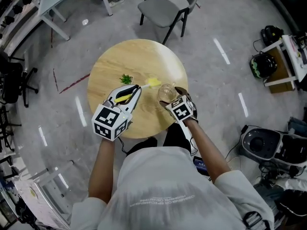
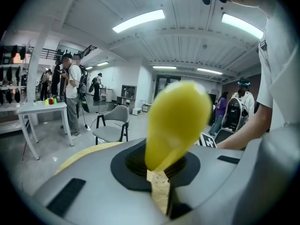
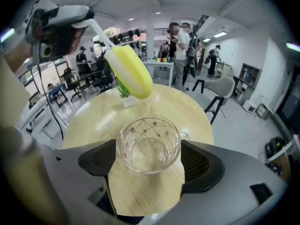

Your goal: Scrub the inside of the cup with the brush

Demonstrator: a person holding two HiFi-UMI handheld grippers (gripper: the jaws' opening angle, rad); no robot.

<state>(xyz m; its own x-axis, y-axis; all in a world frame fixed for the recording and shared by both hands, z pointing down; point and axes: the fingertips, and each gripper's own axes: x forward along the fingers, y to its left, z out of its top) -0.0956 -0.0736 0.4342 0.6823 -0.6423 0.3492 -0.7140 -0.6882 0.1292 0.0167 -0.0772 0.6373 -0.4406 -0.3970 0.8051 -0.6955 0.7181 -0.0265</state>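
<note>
While the right hand-held gripper (image 1: 173, 97) clamps the cup (image 1: 166, 92), the left hand-held gripper (image 1: 135, 92) holds the brush (image 1: 153, 82) just left of it.

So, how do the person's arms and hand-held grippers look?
The left hand-held gripper and right hand-held gripper have grey bodies, black pads and a cube of black-and-white square markers. A black cable trails from the left one. White sleeves end near the elbows.

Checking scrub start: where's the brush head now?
Head view: the yellow brush head is held by the left gripper just left of the glass cup in the right gripper, outside it, over the round table.
</note>
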